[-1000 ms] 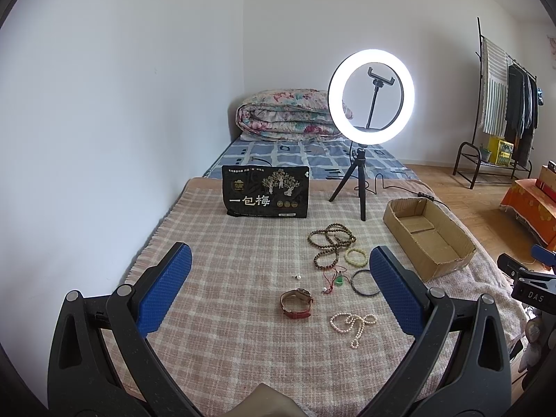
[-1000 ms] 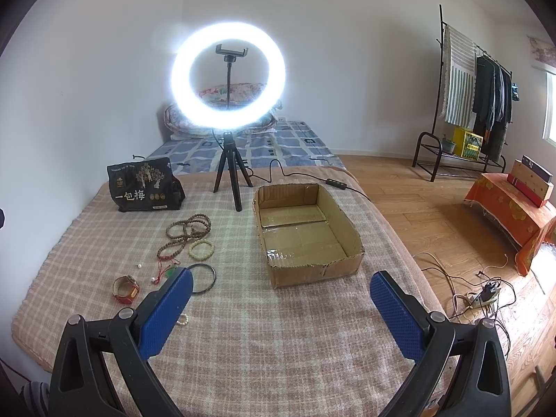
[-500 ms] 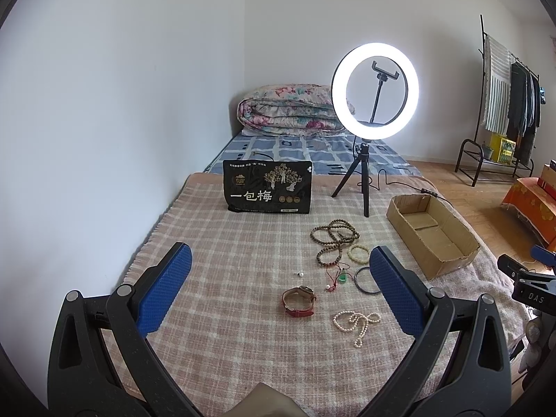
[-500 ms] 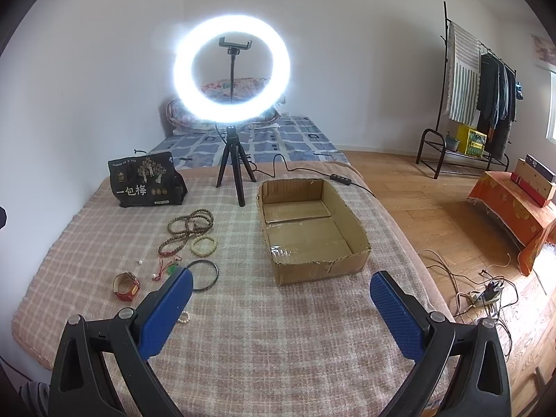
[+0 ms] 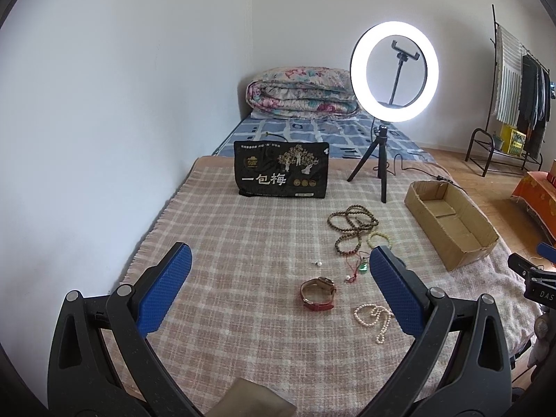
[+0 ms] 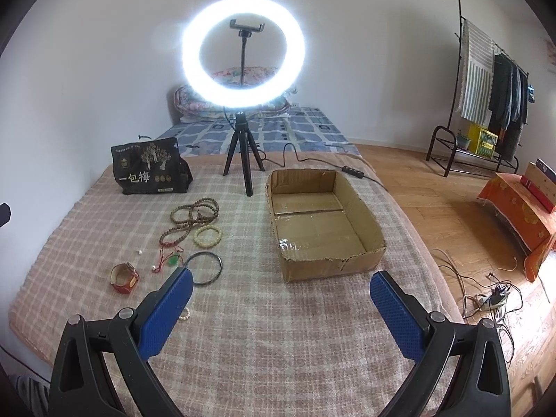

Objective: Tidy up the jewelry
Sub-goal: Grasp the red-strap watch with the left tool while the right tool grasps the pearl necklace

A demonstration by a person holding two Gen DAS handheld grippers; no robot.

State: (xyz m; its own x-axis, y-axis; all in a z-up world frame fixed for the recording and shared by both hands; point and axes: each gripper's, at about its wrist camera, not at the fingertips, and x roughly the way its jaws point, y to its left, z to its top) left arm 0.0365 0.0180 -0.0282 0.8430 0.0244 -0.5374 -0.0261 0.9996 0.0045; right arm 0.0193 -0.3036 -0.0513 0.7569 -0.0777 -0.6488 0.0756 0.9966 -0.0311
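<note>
Both grippers are held above the checked blanket [image 6: 278, 347] with their fingers wide apart and nothing between them: the left gripper [image 5: 279, 271] and the right gripper [image 6: 281, 299]. Jewelry is spread at centre-left of the right view: brown bead strands [image 6: 193, 213], a pale bangle [image 6: 207, 236], a dark ring [image 6: 204, 267], a red watch [image 6: 124, 278]. A pearl string [image 5: 375, 316] is seen, perhaps partly hidden, low in the left view. The cardboard box [image 6: 326, 264] lies empty at centre.

Lit ring light [image 6: 243, 52], black bag [image 5: 281, 169]
</note>
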